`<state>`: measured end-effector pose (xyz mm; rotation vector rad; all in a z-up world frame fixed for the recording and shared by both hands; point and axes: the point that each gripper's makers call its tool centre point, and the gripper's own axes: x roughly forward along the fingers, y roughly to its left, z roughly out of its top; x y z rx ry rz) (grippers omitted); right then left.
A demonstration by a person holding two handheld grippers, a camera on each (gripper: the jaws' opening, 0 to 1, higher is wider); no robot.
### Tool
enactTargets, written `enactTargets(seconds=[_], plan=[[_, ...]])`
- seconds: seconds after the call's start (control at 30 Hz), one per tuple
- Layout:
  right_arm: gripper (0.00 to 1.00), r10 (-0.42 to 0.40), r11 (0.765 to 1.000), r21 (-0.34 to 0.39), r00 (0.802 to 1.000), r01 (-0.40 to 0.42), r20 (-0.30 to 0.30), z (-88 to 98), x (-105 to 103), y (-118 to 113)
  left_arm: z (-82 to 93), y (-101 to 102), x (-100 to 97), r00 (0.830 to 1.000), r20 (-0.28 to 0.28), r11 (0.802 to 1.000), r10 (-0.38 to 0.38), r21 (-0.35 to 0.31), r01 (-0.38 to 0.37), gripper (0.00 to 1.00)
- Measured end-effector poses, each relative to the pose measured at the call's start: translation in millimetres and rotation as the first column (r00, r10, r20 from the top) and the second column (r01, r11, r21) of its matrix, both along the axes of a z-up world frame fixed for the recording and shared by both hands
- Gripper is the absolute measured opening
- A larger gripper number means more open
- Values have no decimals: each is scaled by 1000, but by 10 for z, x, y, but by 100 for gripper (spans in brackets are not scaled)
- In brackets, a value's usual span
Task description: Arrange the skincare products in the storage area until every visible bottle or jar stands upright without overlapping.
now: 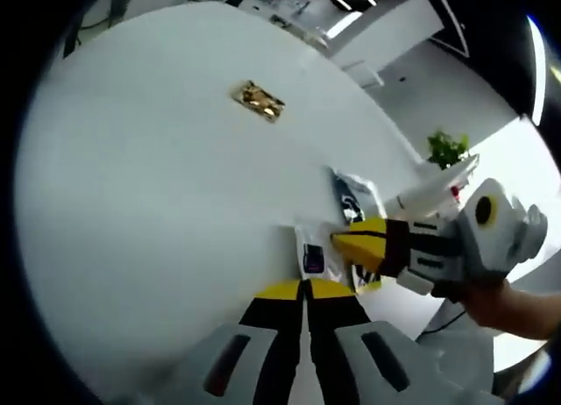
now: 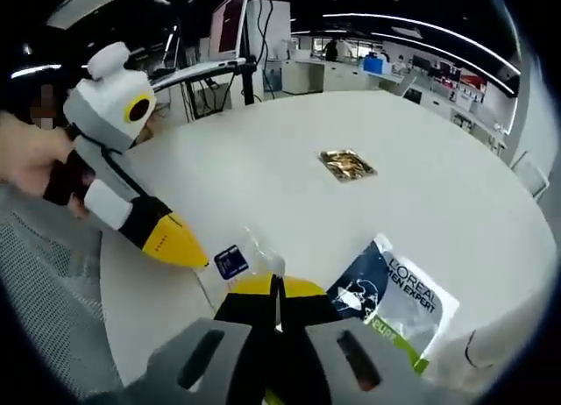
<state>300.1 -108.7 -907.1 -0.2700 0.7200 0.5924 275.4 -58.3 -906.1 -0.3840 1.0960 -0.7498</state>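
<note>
A small clear sachet (image 1: pixel 312 254) with a dark blue label lies on the white round table (image 1: pixel 158 186). My left gripper (image 1: pixel 304 289) is shut, its yellow tips pinching the sachet's near edge. My right gripper (image 1: pixel 358 247) comes in from the right, also shut, its tips on the sachet's other side. In the right gripper view the sachet (image 2: pixel 233 261) sits between my right gripper (image 2: pixel 276 287) and my left gripper (image 2: pixel 184 247). A blue and white L'Oreal Men Expert sachet (image 2: pixel 396 298) lies flat just right of it, and it is partly hidden (image 1: pixel 351 197) behind the right gripper.
A small gold foil packet (image 1: pixel 258 100) lies alone further out on the table (image 2: pixel 348 164). A hand (image 1: pixel 508 304) holds the right gripper beyond the table edge. Desks, monitors and a green plant (image 1: pixel 448 147) stand around the table.
</note>
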Motion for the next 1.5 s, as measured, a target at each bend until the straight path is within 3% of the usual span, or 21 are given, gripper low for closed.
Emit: enactTargets(seconds=[0.2, 0.3, 0.33, 0.4, 0.43, 0.5, 0.53, 0.6, 0.67, 0.7, 0.8, 0.87, 1.1, 1.17, 1.23, 1.3, 1.33, 1.43, 1.5], plan=[[1, 58, 995, -78, 998, -56, 24, -46, 20, 24, -29, 12, -6, 994, 70, 995, -86, 60, 82, 0], [1, 65, 994, -92, 997, -61, 44, -45, 19, 46, -17, 24, 17, 971, 157, 978, -181, 130, 161, 0], [1, 70, 993, -97, 996, -65, 49, -46, 13, 49, -9, 27, 20, 948, 202, 962, -244, 177, 210, 0], [1, 85, 991, -110, 995, -78, 60, -46, 12, 51, -1, 38, 4, 912, 241, 929, -333, 252, 273, 2], [1, 87, 991, -111, 994, -80, 62, -43, 11, 51, 9, 52, 5, 876, 266, 894, -402, 319, 314, 4], [1, 94, 990, -114, 993, -86, 66, -42, 11, 53, 71, 32, 65, 824, 322, 858, -467, 391, 333, 9], [1, 87, 991, -108, 994, -80, 65, -42, 11, 51, 102, 0, 77, 809, 340, 853, -480, 396, 340, 11], [1, 68, 994, -90, 996, -63, 59, -42, 8, 49, 171, -86, 85, 801, 360, 860, -478, 376, 345, 9], [1, 64, 994, -91, 996, -59, 57, -42, 3, 46, 233, -206, 128, 764, 412, 857, -496, 372, 356, 7], [1, 65, 994, -95, 996, -59, 57, -42, 2, 47, 216, -236, 145, 738, 422, 838, -526, 405, 366, 8], [1, 73, 992, -105, 996, -67, 52, -42, 0, 49, 107, -247, 173, 692, 413, 784, -593, 495, 376, 17], [1, 77, 992, -104, 996, -72, 54, -39, -9, 50, 50, -261, 132, 685, 395, 768, -612, 505, 395, 18], [3, 86, 992, -100, 994, -79, 61, -33, -2, 48, 27, -246, 136, 691, 381, 763, -615, 511, 397, 17], [13, 74, 991, -121, 990, -60, 119, 28, 60, 1, 23, -245, 135, 693, 377, 763, -614, 507, 400, 17], [24, 79, 991, -114, 988, -64, 132, 91, 47, 13, 22, -249, 134, 689, 378, 761, -618, 508, 404, 17], [24, 80, 991, -120, 987, -63, 136, 147, 42, 15, 21, -247, 132, 688, 378, 760, -619, 509, 404, 17], [25, 89, 985, -160, 984, -65, 152, 170, 49, -21, 19, -247, 129, 687, 379, 760, -620, 510, 403, 17], [33, 79, 986, -157, 985, -55, 151, 193, 10, -50, 22, -244, 126, 687, 382, 760, -618, 512, 399, 17], [31, 77, 986, -160, 986, -53, 148, 199, -31, -87, 24, -243, 124, 688, 381, 760, -618, 514, 398, 17]])
